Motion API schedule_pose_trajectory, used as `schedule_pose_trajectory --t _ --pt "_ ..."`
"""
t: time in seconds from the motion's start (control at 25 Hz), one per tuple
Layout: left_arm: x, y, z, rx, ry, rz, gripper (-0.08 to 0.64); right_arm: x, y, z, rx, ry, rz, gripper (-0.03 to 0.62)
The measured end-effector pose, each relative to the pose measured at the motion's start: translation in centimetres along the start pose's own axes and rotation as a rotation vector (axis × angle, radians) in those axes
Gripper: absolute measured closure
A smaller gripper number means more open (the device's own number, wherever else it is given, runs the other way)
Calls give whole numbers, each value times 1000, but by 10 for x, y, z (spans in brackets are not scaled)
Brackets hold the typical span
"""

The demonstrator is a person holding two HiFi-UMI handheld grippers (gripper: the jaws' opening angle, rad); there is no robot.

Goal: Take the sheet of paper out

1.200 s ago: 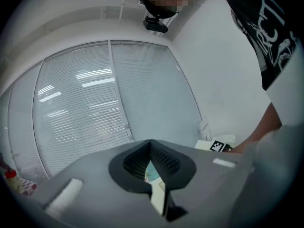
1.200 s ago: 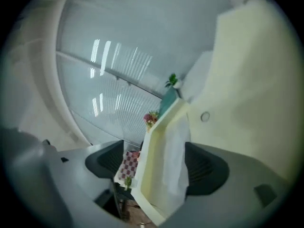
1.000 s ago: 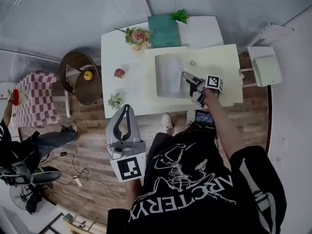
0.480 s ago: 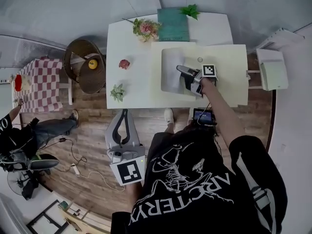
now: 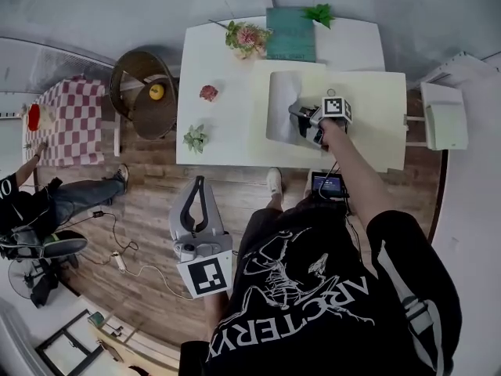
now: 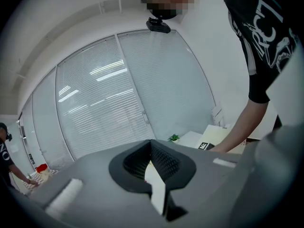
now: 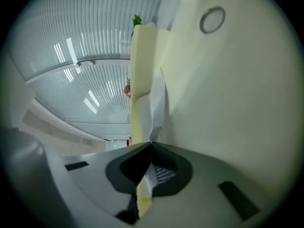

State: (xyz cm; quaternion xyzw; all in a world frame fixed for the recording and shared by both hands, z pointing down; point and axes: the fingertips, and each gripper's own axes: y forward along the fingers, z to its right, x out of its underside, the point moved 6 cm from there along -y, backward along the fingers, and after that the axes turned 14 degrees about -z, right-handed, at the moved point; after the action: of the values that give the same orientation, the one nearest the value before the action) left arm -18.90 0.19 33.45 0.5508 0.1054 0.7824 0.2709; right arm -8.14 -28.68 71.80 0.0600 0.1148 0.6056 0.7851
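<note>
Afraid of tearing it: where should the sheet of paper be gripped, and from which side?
Its right edge, coming in low from the right: the sheet of paper lies flat, so only an edge fits between jaws. The right gripper is shut there.

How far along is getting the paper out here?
Done: the right gripper is shut on the edge of the sheet of paper. In hand: that grip, the sheet lying on the cream folder. Left: pulling it clear. The left gripper, shut and empty, hangs off the table.

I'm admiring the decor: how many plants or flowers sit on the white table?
4: pink bouquet and green plant at the far edge; red flower and green sprig near the left edge.
</note>
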Motion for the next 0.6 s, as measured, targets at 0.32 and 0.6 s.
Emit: schedule_pose_trajectory --t 0.32,0.6 --pt "-8 17 13 95 10 63 548 14 -48 -23 -10 -73 49 580" --pt "-30 41 25 209 18 171 548 60 -129 -102 142 -428 146 580"
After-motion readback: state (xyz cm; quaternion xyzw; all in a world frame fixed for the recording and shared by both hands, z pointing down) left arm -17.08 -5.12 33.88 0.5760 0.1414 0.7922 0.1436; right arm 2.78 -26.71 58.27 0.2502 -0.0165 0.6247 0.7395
